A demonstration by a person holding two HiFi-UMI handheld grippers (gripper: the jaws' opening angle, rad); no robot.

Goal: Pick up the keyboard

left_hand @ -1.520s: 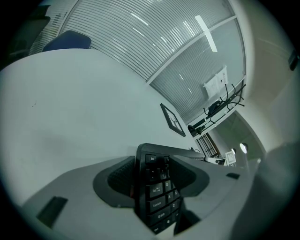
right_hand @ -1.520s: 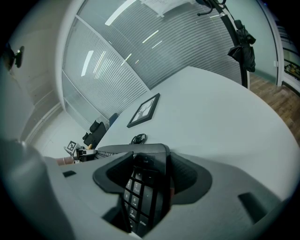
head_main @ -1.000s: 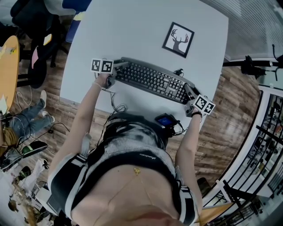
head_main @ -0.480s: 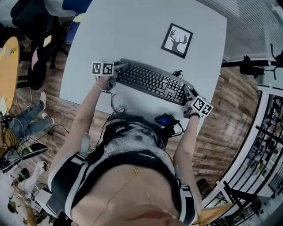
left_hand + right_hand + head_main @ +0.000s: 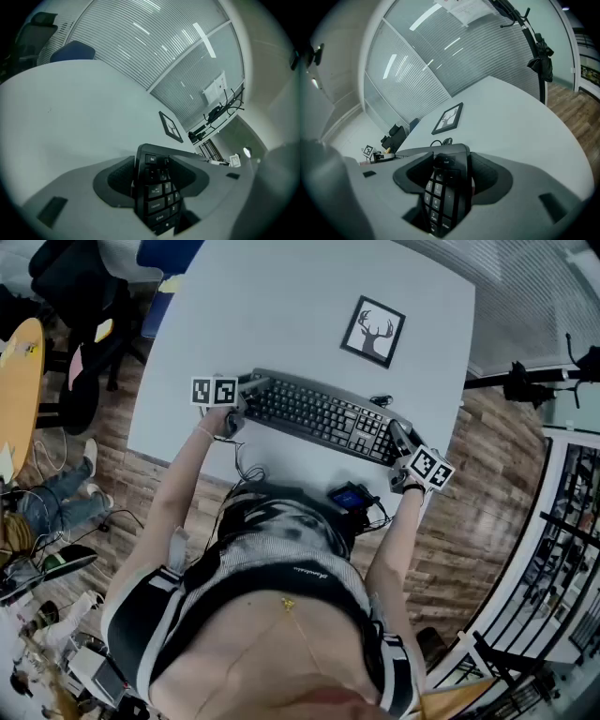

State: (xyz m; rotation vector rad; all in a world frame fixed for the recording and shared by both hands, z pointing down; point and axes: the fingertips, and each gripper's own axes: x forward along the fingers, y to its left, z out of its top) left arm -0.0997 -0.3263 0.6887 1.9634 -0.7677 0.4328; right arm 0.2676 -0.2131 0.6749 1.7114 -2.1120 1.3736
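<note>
Keyboard (image 5: 319, 415), we clamp its Esc end in our left gripper (image 5: 251, 390), its numpad end in our right gripper (image 5: 397, 435), open white table (image 5: 272, 306) beyond, framed deer picture (image 5: 373, 331) near far edge

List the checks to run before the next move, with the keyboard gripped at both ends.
1. Left gripper shut on the Esc end of the keyboard: ok.
2. Right gripper shut on the number-pad end: ok.
3. Both grips at opposite ends, so the load looks balanced: ok.
4. Framed deer picture stands apart from the keyboard: ok.
5. Cable at the keyboard's rear edge free to follow: cannot tell.
6. Keyboard already clear of the table: cannot tell.
</note>
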